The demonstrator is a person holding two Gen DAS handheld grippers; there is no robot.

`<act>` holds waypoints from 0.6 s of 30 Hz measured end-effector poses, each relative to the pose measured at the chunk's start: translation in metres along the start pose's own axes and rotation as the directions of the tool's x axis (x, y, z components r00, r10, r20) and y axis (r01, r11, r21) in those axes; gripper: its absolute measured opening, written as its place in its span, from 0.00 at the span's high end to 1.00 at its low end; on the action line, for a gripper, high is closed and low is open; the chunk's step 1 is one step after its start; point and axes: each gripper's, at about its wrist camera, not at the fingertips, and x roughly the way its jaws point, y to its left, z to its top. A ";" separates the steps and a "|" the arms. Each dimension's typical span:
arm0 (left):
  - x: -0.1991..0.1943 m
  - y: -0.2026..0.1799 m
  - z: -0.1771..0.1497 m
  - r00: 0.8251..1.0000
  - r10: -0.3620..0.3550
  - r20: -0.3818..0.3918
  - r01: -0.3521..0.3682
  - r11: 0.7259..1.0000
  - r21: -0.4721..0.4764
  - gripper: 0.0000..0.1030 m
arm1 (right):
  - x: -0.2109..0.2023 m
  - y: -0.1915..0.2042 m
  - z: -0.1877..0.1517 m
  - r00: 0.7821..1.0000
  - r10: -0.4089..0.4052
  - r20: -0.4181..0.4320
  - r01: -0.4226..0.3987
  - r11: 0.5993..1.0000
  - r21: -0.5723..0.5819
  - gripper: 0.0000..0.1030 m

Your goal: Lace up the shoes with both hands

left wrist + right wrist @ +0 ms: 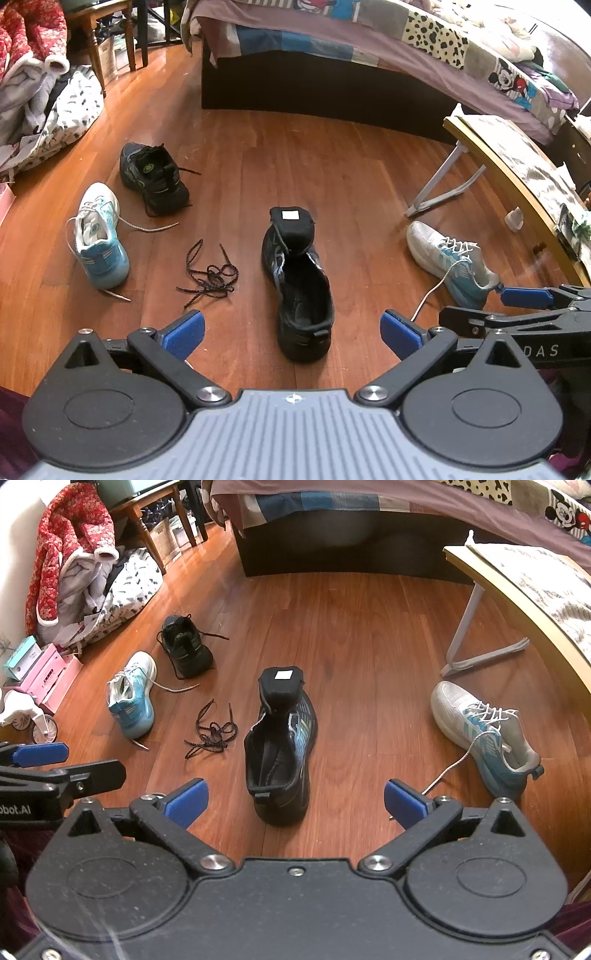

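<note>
A black sneaker [299,280] [280,746] without a lace stands on the wooden floor, heel toward me, its tongue folded up. A loose dark lace [210,273] [212,734] lies in a tangle just left of it. My left gripper [291,334] hovers above the floor near the shoe's heel, open, with nothing between its blue pads. My right gripper [293,799] hangs likewise over the heel, open and empty. Each gripper shows at the edge of the other's view.
A second black sneaker [153,177] and a white-and-teal shoe [99,236] lie at the left; its mate [448,262] lies at the right with a trailing lace. A bed [332,74] stands behind, a low folding table [517,166] at the right, piled clothes [40,92] at the left.
</note>
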 end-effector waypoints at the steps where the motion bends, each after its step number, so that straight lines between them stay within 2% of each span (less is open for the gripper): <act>1: 0.000 0.000 0.000 1.000 0.000 0.000 0.000 1.000 0.002 0.01 | 0.000 0.001 0.001 1.000 0.001 0.000 -0.001 1.000 0.000 0.01; 18: -0.001 0.001 0.002 1.000 0.000 -0.010 0.000 1.000 0.003 0.01 | 0.005 -0.007 -0.014 1.000 -0.002 0.006 0.002 1.000 0.005 0.01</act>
